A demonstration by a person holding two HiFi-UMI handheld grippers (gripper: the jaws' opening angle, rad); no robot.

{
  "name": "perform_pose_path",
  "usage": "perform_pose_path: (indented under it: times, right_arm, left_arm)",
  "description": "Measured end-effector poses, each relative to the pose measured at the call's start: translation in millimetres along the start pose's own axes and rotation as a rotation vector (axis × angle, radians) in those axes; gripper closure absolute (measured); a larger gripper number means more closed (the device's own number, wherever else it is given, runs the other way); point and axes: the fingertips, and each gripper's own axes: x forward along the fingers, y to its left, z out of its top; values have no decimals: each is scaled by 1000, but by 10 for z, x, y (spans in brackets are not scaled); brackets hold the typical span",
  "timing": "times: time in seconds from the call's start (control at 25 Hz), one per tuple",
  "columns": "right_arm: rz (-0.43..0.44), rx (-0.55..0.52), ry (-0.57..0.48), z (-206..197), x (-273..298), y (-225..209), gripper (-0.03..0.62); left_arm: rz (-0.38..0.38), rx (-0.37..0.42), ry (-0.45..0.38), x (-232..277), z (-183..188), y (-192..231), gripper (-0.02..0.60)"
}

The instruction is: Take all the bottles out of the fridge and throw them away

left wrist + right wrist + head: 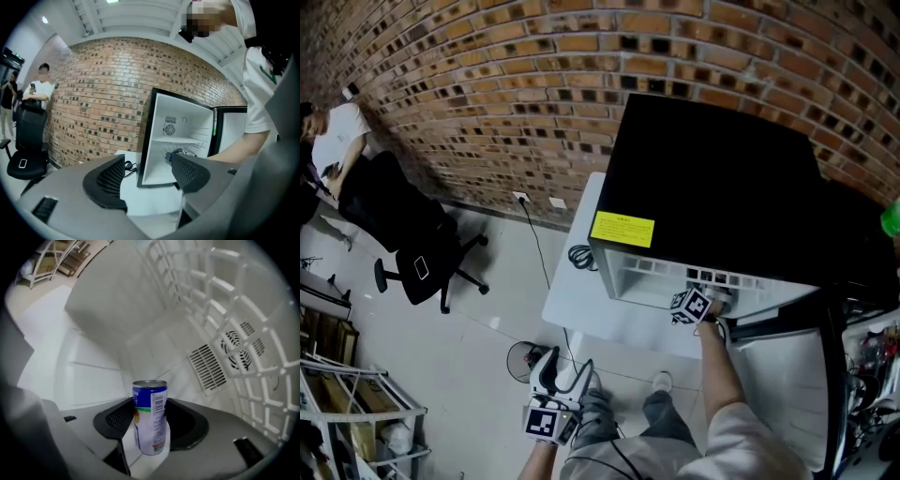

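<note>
brick wall (534,84) is backing the fridge (712,178); inside, your right gripper (151,427) is clamping a can (150,404), your left gripper (147,178) is hanging open, empty.

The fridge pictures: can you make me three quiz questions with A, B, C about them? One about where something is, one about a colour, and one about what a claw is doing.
1. Where is the can?
A. In a sink
B. Inside the fridge, in the right claw
C. On a plate

2. What colour is the band at the can's top?
A. Red
B. Blue
C. Pink

3. How is the left claw?
A. Shut on a can
B. Holding a cup
C. Open, with nothing in it

Answers:
1 B: the right gripper view shows the fridge's white walls around the can, and the claw closed on its sides.
2 B: the band under the silver rim is blue.
3 C: the left gripper view shows its two sides apart with nothing between them.
</note>
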Motion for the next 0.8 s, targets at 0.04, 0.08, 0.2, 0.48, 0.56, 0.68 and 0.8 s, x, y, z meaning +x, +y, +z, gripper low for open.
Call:
perform_pose_path:
  times: [0.04, 0.08, 0.2, 0.48, 0.56, 0.68, 0.8]
  right_arm:
    - [2, 37, -25, 57, -111, 4, 347]
    - [8, 77, -48, 104, -235, 29, 347]
    - [49, 240, -132, 229, -643, 158, 349]
    - [285, 747, -379, 757, -1727, 179, 349]
    - [344, 869, -463, 973, -2106, 55, 349]
    - [425, 973, -597, 1294, -2601, -149, 350]
    - [488, 988, -712, 1599, -2968, -246, 350]
  left_arm:
    - [-6, 2, -2, 4, 5, -8, 279]
    - [-12, 3, -5, 0, 17, -20, 279]
    - [-30, 8, -25, -41, 104, -59, 279]
    - [-43, -2, -92, -134, 343, -38, 279]
    - [-39, -8, -114, -186, 410, -10, 279]
    - [-13, -8, -161, -261, 536, 62, 279]
    - [29, 4, -208, -389, 660, 182, 279]
